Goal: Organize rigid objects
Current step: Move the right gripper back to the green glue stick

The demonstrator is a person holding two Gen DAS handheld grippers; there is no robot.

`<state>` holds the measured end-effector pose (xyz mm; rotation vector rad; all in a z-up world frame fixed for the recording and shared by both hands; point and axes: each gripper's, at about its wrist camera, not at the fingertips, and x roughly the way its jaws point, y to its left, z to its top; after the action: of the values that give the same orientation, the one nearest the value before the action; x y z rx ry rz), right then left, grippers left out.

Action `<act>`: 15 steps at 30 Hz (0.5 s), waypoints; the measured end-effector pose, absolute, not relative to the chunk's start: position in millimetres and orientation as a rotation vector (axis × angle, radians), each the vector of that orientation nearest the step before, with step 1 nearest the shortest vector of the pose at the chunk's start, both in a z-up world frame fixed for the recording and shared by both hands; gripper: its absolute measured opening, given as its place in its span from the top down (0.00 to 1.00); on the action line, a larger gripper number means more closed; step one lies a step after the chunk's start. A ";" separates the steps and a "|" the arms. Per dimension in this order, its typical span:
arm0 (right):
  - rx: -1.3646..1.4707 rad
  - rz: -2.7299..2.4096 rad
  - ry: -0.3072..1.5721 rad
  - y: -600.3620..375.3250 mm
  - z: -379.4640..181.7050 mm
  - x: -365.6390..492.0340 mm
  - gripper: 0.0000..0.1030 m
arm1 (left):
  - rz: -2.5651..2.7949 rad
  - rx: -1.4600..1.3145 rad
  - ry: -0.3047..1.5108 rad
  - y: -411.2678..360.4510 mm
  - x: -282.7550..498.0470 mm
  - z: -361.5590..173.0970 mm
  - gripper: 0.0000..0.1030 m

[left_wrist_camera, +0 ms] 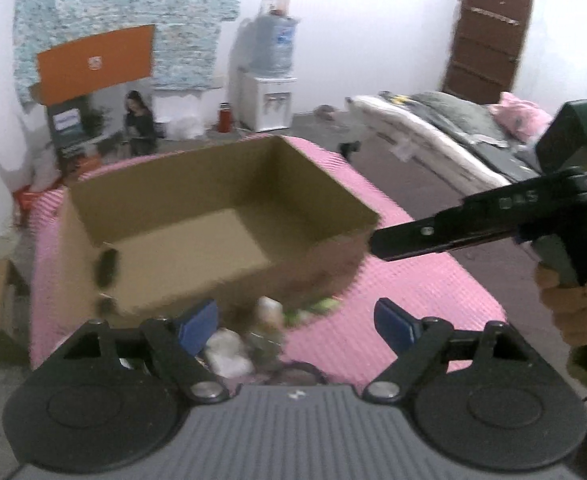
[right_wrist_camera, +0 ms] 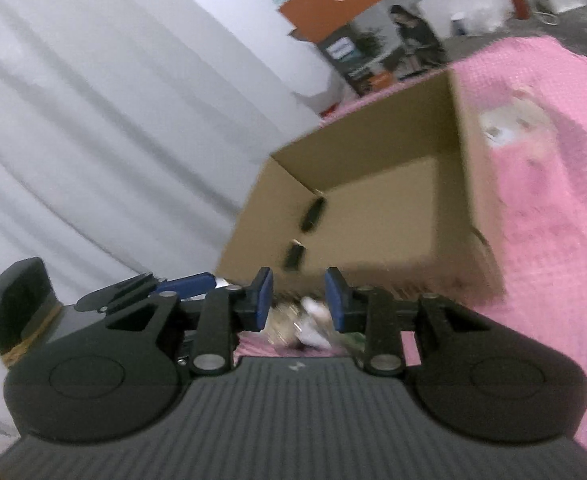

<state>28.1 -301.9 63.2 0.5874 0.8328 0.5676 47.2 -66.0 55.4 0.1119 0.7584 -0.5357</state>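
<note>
An open cardboard box (left_wrist_camera: 213, 216) stands empty on a pink mat (left_wrist_camera: 433, 288); it also shows in the right wrist view (right_wrist_camera: 373, 216). A blurred pile of small objects (left_wrist_camera: 245, 340), white and green among them, lies on the mat in front of the box. My left gripper (left_wrist_camera: 297, 324) is open wide just above that pile and holds nothing. My right gripper (right_wrist_camera: 299, 300) is partly open over the same pile (right_wrist_camera: 309, 328), empty. In the left wrist view the right gripper (left_wrist_camera: 377, 244) reaches in from the right, near the box's right corner.
The pink mat (right_wrist_camera: 553, 200) covers a raised surface with drop-offs at its edges. White curtains (right_wrist_camera: 93, 120) hang to the left. An orange printed carton (left_wrist_camera: 97, 96), a water dispenser (left_wrist_camera: 269, 76), a mattress (left_wrist_camera: 433, 128) and a brown door (left_wrist_camera: 489, 32) stand beyond.
</note>
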 end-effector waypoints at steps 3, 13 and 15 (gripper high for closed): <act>0.602 0.521 0.858 -317.2 38.3 17.9 0.72 | -0.583 0.112 0.769 -86.9 37.5 35.1 0.16; 0.639 0.420 0.947 -328.3 -35.2 59.0 0.71 | -0.579 0.218 0.839 -138.5 49.6 -22.4 0.33; 0.632 0.432 0.959 -325.7 -42.1 69.5 0.71 | -0.575 0.227 0.854 -142.4 56.9 -29.2 0.38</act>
<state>69.5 -325.7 -42.1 0.6317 0.9589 0.4317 56.9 -142.4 -29.2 0.2267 0.8540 -0.5750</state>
